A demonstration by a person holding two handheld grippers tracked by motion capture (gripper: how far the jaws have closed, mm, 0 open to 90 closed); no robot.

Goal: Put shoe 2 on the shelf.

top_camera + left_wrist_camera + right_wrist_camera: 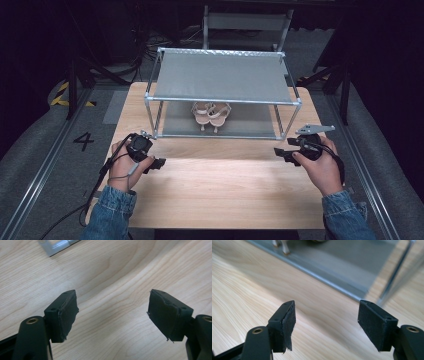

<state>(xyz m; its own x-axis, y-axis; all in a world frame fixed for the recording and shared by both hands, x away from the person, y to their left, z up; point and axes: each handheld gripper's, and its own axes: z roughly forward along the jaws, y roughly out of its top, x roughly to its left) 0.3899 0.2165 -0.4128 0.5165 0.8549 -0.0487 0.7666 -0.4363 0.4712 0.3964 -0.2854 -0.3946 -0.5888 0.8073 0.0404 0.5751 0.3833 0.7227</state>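
a pair of pale strappy sandals (211,114) sits on the lower shelf of a metal rack (223,101) on a wooden surface (225,185).
the sandals are beige-pink with thin crossing straps and slim heels, side by side near the shelf's middle. the left gripper (159,162) and right gripper (278,152) hover over the bare surface in front of the rack, both with jaws wide and holding nothing.

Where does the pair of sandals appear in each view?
High view: sandals at centre, on the lower shelf of the metal rack.
Left gripper view: not in it; a rack corner at top left.
Right gripper view: heels at the top edge, left of centre.
Shared landmark: the wooden table.
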